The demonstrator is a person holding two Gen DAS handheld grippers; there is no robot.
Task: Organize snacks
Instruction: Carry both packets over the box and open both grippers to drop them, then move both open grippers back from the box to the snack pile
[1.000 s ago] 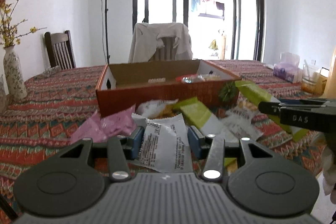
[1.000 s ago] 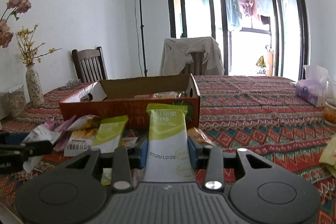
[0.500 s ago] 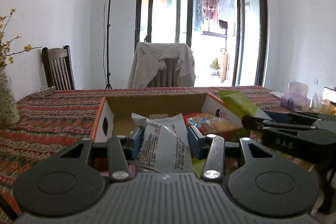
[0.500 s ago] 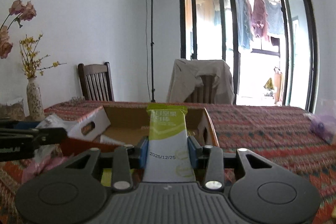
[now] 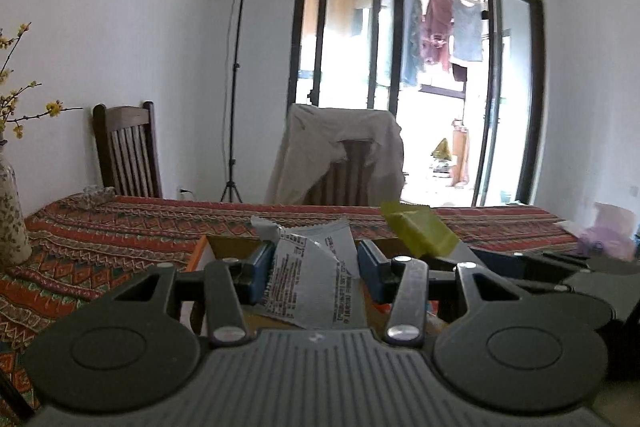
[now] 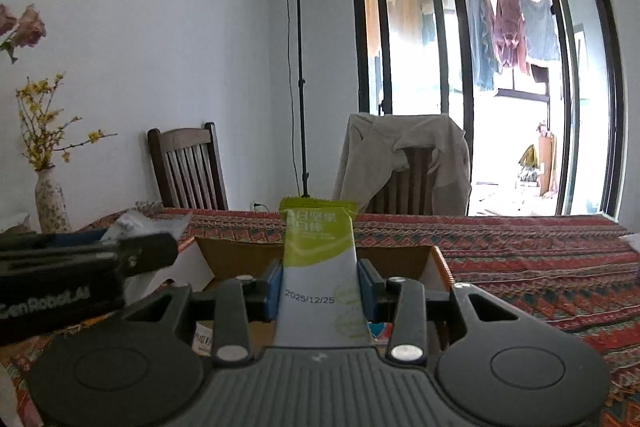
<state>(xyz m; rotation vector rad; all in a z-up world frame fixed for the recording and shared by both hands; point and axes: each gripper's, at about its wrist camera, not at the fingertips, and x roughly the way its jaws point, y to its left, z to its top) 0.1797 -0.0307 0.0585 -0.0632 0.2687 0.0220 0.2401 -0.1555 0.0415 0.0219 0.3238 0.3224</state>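
Note:
My left gripper [image 5: 314, 273] is shut on a crinkled white snack packet [image 5: 316, 279] with printed text, held above the open orange cardboard box [image 5: 200, 251]. My right gripper [image 6: 320, 287] is shut on a green-and-white snack bar packet [image 6: 320, 267] dated 2025/12/25, held upright over the same box [image 6: 438, 263]. The green packet also shows at the right in the left wrist view [image 5: 420, 233]. The left gripper's body shows at the left in the right wrist view [image 6: 72, 267]. A little of the box's contents shows below the fingers.
The table carries a red patterned cloth [image 6: 540, 267]. A flower vase [image 6: 48, 199] stands at the far left. Two chairs [image 6: 188, 171] and a lamp stand [image 6: 298, 67] are behind the table. A tissue pack [image 5: 612, 231] lies at the far right.
Both grippers have risen and moved forward with their packets, from over the snack pile on the table to above the box. The box now sits low in both views.

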